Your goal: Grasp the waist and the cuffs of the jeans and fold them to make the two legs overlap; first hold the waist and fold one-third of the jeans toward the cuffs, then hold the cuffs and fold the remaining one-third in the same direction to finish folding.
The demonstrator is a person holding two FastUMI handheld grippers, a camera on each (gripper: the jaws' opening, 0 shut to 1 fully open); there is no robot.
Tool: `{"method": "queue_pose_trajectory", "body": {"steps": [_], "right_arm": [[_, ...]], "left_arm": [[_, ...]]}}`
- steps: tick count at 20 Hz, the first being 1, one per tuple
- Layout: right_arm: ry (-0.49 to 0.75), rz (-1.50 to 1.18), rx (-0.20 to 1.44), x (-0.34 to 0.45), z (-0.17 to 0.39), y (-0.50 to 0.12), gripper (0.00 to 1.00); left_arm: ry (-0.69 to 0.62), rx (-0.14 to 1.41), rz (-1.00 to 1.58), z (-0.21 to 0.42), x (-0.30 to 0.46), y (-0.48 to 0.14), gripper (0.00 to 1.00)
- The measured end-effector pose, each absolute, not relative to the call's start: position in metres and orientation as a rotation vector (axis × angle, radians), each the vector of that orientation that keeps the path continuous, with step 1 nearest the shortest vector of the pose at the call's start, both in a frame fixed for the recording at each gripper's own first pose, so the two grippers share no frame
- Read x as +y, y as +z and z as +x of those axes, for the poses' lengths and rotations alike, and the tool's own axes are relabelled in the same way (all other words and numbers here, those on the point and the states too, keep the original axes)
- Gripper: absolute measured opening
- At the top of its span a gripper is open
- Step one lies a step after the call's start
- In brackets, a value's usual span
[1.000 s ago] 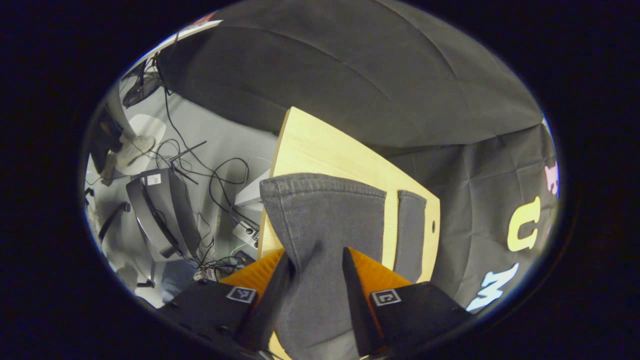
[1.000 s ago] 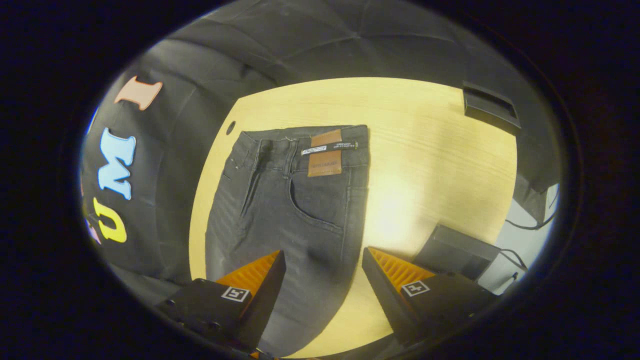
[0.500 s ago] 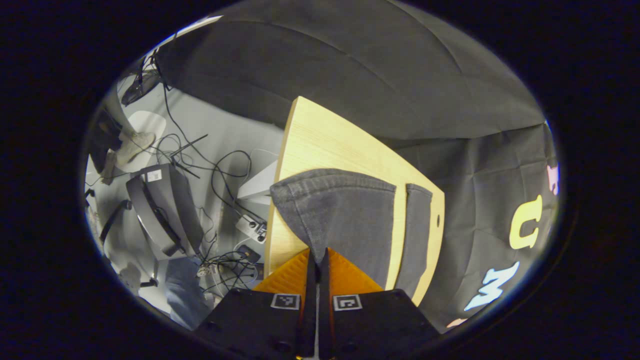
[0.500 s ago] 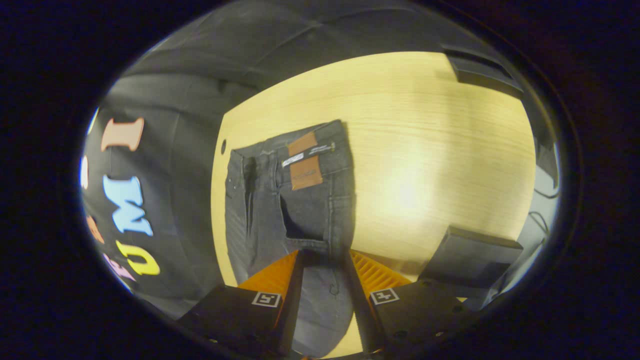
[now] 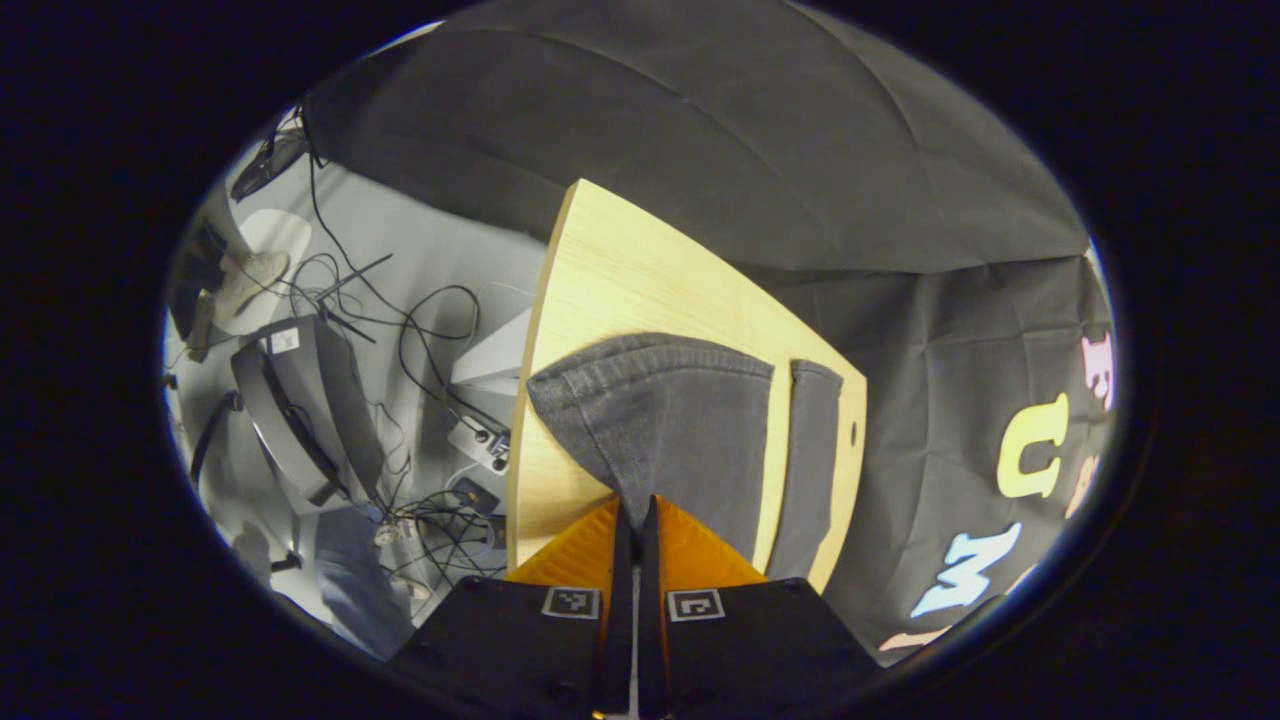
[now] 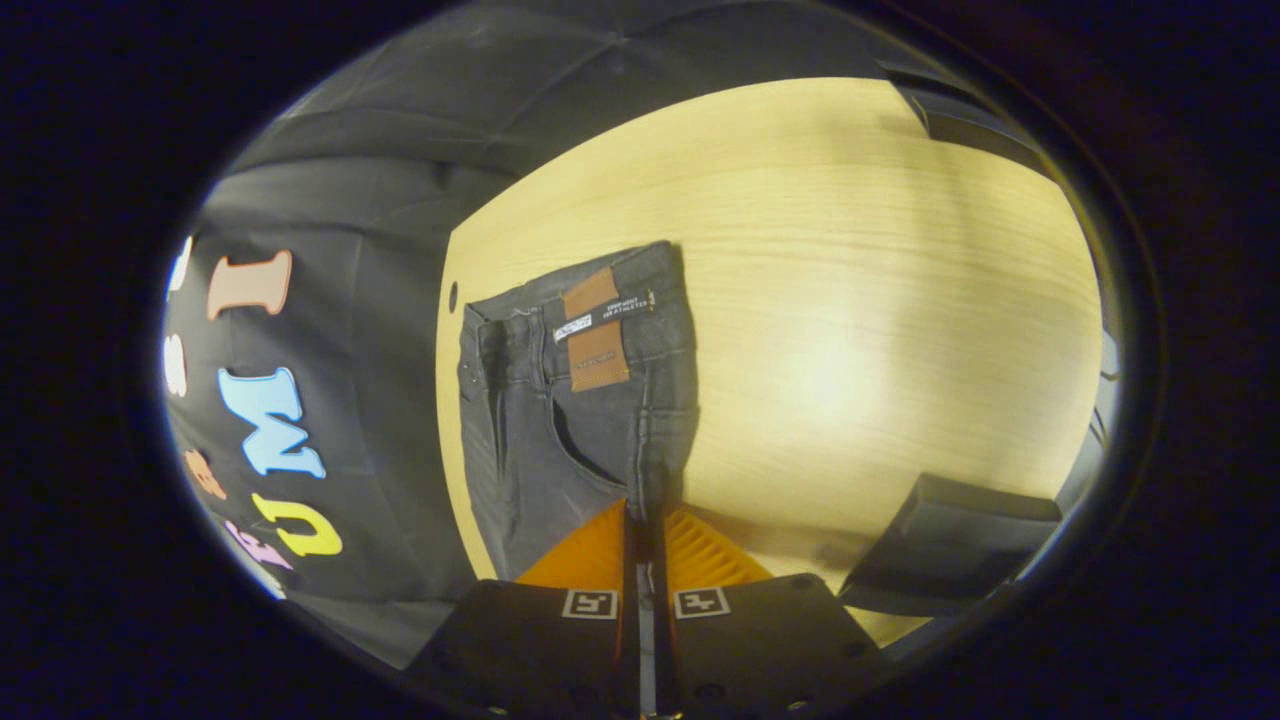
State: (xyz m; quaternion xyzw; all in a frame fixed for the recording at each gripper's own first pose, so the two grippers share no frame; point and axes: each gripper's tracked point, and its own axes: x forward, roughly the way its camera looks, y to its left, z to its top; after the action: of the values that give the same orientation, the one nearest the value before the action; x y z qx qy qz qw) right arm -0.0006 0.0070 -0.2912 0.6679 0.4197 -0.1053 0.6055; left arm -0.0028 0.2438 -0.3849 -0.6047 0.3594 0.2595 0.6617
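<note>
Over the last second both grippers have gone from spread to pinched: the left gripper (image 5: 634, 520) has closed its fingers on a fold of the near leg short of its cuff (image 5: 650, 350), and the right gripper (image 6: 645, 525) has closed on the outer edge of the jeans (image 6: 575, 400) below the pocket, the cloth puckering toward each grip; the jeans lie flat along one edge of the table (image 6: 850, 300), waist (image 6: 580, 290) toward one end and both cuffs near the other, the legs side by side with a strip of wood between them, not yet overlapped; the denim looks soft but fairly heavy and should drape and drag rather than slide, so seams, waistband and hems are judged the firmest holds, a mid-cloth pinch risking only one layer; a brown patch (image 6: 595, 345) and a strip tag (image 6: 605, 315) sit at the waistband, their writing too small to read.
</note>
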Motion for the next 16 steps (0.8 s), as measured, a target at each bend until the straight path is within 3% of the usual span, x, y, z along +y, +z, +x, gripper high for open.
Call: {"method": "queue_pose_trajectory", "body": {"steps": [6,16], "right_arm": [[-0.139,1.547,0.961,0.002,-0.004,-0.252,0.02],[0.232,1.539,0.904,-0.011,0.037,-0.131,0.01]], "left_arm": [[0.521,0.734,-1.500,-0.003,0.245,-0.355,0.11],[0.360,0.646,-1.554,0.065,0.228,-0.232,0.10]]}}
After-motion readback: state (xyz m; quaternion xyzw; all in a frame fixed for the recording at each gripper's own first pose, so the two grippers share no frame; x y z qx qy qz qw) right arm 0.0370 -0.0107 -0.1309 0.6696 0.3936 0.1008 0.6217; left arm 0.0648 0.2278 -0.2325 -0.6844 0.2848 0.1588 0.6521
